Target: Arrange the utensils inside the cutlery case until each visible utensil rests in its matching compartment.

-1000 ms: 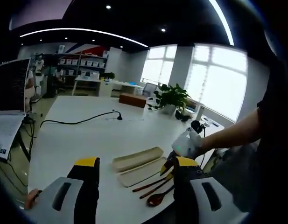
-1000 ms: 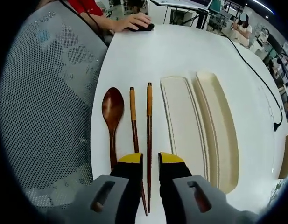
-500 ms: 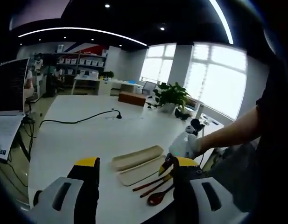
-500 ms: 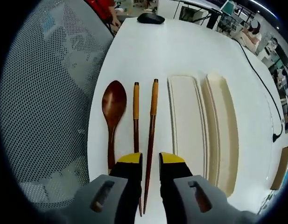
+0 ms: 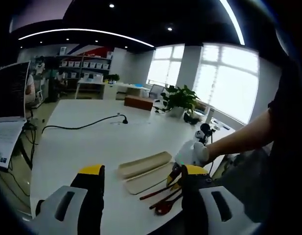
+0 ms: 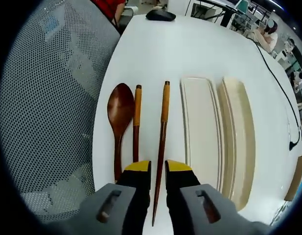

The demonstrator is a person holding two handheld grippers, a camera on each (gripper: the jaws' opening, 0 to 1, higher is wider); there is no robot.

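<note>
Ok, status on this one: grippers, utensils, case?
Right gripper shut on one chopstick. Left gripper open, held off. Spoon and second chopstick on the table; case open, empty. Nothing in the way.

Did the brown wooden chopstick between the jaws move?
Yes. The brown wooden chopstick has pulled away from the other chopstick, toward the cream case lid.

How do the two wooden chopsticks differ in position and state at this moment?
The right chopstick runs between the right gripper jaws, which have closed on it; the left chopstick lies free on the table. The left chopstick rests against the spoon; the right chopstick lies apart, nearer the case tray. Both are dark wood with a lighter band at the far end.
</note>
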